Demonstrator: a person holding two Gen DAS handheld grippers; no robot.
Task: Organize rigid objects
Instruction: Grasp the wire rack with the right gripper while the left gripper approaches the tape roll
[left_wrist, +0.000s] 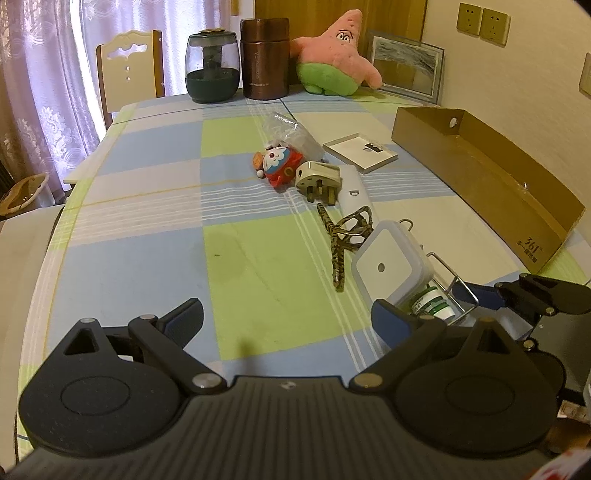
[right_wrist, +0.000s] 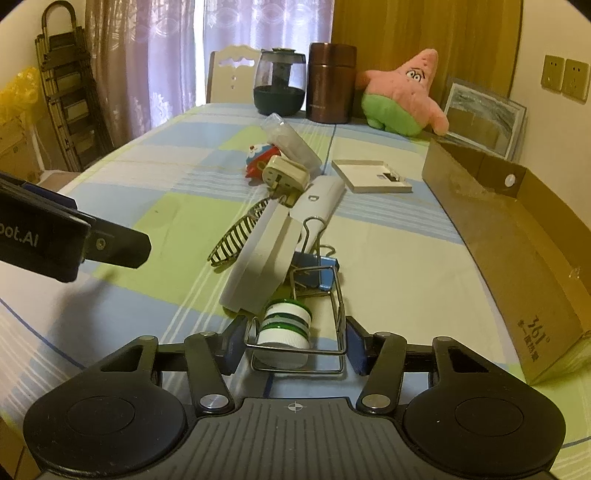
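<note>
A pile of small items lies on the checked tablecloth. My right gripper (right_wrist: 295, 345) is shut on a metal wire frame (right_wrist: 338, 314), one pad against each side. A white bottle with green bands (right_wrist: 284, 325) lies inside the frame. A white square device (right_wrist: 266, 258) leans over the bottle, and a blue clip (right_wrist: 325, 273) sits at the frame's far end. My left gripper (left_wrist: 288, 317) is open above bare cloth, just left of the white square device (left_wrist: 388, 266). Farther off lie a leopard hair clip (left_wrist: 343, 236), a beige plug (left_wrist: 317, 177) and a toy figure (left_wrist: 277, 164).
An open brown cardboard box (left_wrist: 480, 173) runs along the table's right side. A flat white box (left_wrist: 360, 151) and a plastic bag (left_wrist: 291, 136) lie mid-table. A dark jar (left_wrist: 212, 66), a brown flask (left_wrist: 264, 59), a pink plush star (left_wrist: 340, 55) and a framed picture stand at the back.
</note>
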